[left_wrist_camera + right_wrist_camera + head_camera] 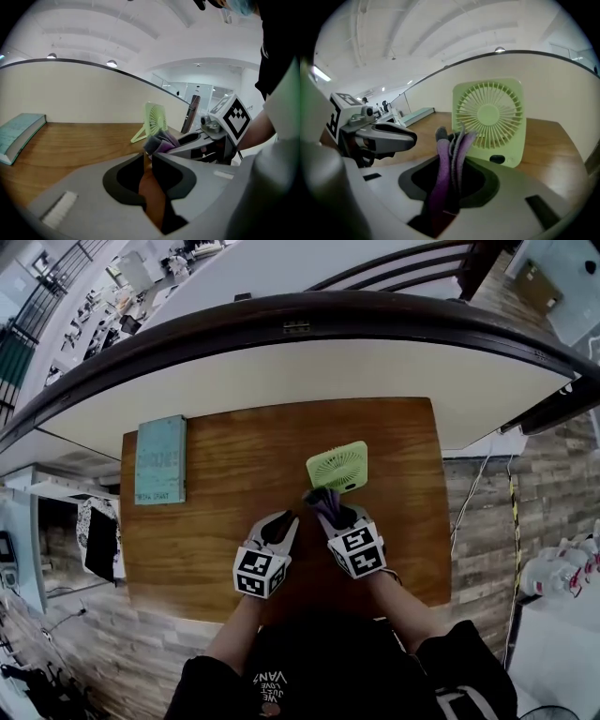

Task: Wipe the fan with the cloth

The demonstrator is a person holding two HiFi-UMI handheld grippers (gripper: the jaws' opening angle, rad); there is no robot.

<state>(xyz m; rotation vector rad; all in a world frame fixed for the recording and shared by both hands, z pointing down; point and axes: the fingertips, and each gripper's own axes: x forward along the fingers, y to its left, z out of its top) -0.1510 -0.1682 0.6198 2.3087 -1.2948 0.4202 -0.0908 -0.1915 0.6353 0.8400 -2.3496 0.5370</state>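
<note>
A: Fan location?

B: The green fan (337,466) stands upright on the wooden table (216,549), right of centre and toward the far edge. Its grille faces the near edge.

A: Right gripper?

B: The right gripper (452,158) has its jaws pinched on the purple-grey cloth (440,173). Folds stick out past the tips, just in front of the fan's lower left corner. Contact can't be determined.

A: Left gripper?

B: The left gripper (146,157) is just beside the right one, on the side of the table's left edge. Its jaws are drawn close with a narrow slit between them and nothing in it.

A: Anything else?

B: A teal book (160,459) lies flat at the far left corner.
</note>
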